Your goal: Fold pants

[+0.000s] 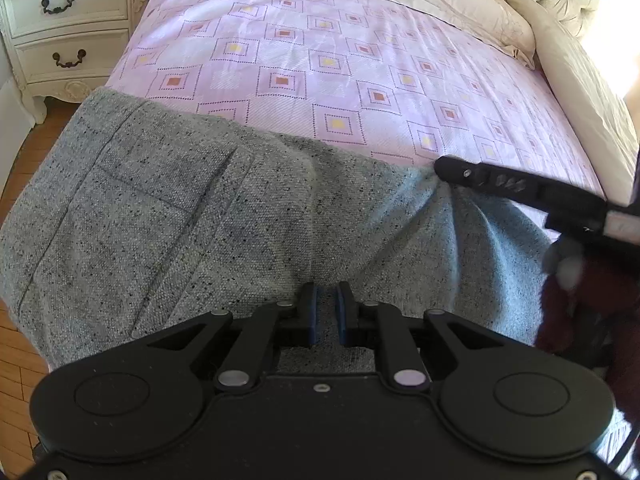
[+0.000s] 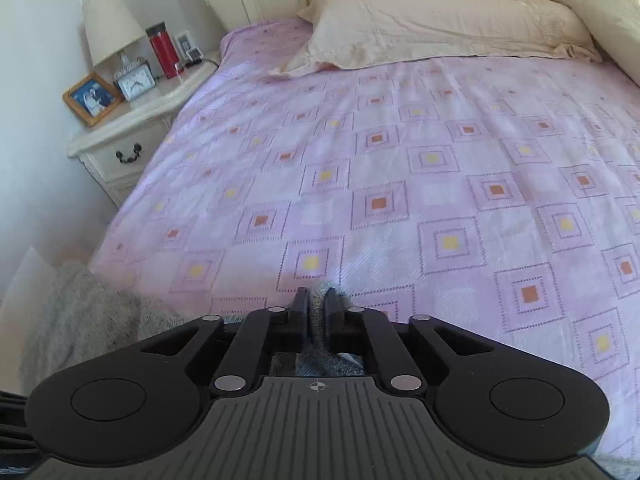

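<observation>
- Location: the grey speckled pants [image 1: 192, 216] lie on the near edge of the bed [image 1: 320, 64], over the pink patterned sheet, filling the left wrist view from 9 o'clock across to 3 o'clock. The left end hangs toward the bed's side by the nightstand [image 1: 64, 28].
- Left gripper [image 1: 326, 304]: jaws drawn close with grey cloth between the blue pads, at 6 o'clock in its own view. Judged clenched on the pants at the near edge.
- Right gripper [image 2: 316, 308]: jaws nearly together with a tuft of grey fabric standing up between them. Judged grasping the pants. In the left wrist view its finger [image 1: 500, 184] comes in from 3 o'clock, and the cloth puckers in radiating creases at its tip.
- Material: a woven, tweed-like cloth with visible seams and a pocket line. It drapes and bunches readily, so judged soft and limp, of moderate weight, not fragile, not slippery.
- Handling: the cloth will sag between two holds and will drag on the sheet; tension between the grippers should keep the fold edge straight.
- Hold points: seams, hem or waistband edges are the firmest places. A pinch of a single layer mid-panel, as at the right gripper, may gather only the top layer.
- Risk: whether both layers are caught cannot be told from these views.
</observation>
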A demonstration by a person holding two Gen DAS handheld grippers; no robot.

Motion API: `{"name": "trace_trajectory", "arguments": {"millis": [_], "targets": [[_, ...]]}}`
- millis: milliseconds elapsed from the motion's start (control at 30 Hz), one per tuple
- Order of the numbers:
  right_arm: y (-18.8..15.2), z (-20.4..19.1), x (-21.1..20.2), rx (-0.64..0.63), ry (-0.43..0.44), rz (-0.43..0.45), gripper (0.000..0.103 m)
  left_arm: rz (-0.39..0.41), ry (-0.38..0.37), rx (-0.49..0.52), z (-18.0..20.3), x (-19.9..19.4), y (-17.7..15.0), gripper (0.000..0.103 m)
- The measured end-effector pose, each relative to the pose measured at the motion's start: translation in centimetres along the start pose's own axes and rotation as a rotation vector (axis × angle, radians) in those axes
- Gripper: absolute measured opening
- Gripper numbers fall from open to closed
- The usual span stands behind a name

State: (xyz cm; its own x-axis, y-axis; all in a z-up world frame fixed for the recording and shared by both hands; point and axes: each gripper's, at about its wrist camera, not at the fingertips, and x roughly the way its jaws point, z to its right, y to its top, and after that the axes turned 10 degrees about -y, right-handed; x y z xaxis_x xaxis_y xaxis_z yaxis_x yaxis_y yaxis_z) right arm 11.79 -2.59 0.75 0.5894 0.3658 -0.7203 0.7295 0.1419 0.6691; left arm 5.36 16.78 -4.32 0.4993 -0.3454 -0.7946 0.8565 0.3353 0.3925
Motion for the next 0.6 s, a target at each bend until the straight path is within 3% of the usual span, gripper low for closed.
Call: {"name": "trace_trajectory", "arguments": {"millis": [133,333,433,533,600], "targets": [[0.5,3.0,-5.1,0.034,-0.02,0.074,0.018,0.007,-0.005,0.002,0.1,-0.2,-0.1,0.02],[-3.3,7.5,-8.9,0.057,-0.085,-0.05,0.018,0.081,0.018,0.088,2.2,-1.1,-0.2,0.021],[-5.6,7.9,-9.3,0.033,-0.11,-0.068,0.018,0.087,0.03,0.155,3.6,-1.1,-0.7,0.027],[-7.2,9.3,-7.9,0.0,-0.249,-0.106,0.017,0.043,0.12,0.189,4.1,0.0,-0.8,0.03],[-7.6,11.1,-7.8,0.027,-0.313,-0.057,0.018,0.015,0.143,0.151,3.3,0.5,-0.6,0.03]]}}
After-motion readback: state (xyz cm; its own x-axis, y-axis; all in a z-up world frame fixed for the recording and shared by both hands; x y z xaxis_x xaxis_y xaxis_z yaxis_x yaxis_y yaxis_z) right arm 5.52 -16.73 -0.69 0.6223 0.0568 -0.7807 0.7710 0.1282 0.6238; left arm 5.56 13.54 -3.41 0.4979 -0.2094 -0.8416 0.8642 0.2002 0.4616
